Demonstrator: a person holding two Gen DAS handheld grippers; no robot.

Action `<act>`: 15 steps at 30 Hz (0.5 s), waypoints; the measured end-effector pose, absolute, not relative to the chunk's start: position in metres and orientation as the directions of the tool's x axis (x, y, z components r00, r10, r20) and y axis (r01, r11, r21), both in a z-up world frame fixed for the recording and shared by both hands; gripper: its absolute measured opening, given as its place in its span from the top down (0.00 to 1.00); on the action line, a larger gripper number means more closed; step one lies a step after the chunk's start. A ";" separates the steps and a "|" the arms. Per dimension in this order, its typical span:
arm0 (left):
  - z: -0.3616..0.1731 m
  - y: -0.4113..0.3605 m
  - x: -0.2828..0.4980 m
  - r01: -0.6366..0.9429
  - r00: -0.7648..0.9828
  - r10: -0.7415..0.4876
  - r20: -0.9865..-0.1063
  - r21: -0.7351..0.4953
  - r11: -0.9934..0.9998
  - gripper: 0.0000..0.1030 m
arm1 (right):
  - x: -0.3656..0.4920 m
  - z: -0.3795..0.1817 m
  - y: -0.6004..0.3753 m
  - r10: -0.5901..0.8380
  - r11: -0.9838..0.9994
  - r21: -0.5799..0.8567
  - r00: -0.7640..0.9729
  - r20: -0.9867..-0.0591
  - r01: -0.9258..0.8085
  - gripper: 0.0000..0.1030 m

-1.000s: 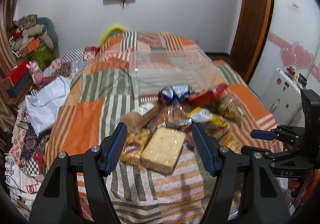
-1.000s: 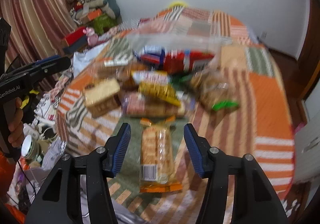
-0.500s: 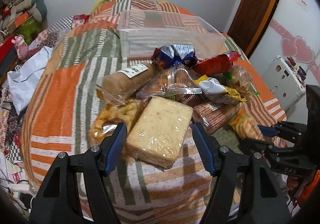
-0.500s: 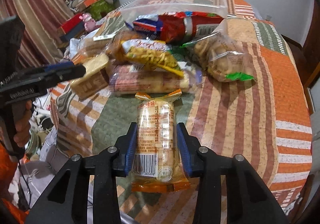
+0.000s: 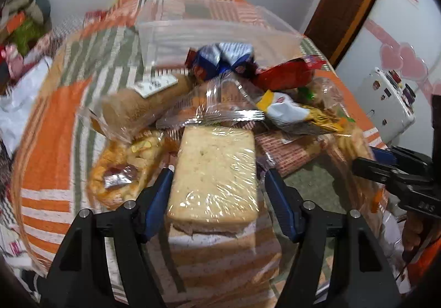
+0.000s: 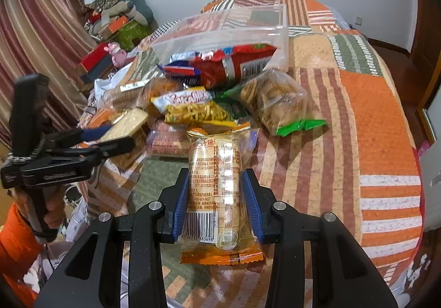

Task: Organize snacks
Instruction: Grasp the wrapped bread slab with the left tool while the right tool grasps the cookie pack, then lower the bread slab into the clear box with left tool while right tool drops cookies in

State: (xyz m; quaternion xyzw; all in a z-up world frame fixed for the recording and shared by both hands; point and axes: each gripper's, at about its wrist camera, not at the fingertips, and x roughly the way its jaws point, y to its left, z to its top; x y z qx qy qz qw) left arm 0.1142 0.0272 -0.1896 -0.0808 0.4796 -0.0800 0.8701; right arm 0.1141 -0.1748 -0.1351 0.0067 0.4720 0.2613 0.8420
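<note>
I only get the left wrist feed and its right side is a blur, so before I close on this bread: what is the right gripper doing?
Observer: The right gripper is shut on a cracker packet with orange ends.
Operator: How does it sit in the jaws?
Observer: Lengthwise between them, with the barcode end nearest the gripper body.
Operator: Anything crowding its far end?
Observer: Yes, the far end reaches the edge of the yellow snack bag.
</note>
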 end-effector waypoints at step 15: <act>-0.162 0.026 0.096 0.070 0.623 -0.176 -0.762 -0.170 0.983 0.46 | 0.124 -0.097 -0.184 0.474 0.866 0.274 0.516 -0.713 -0.418 0.66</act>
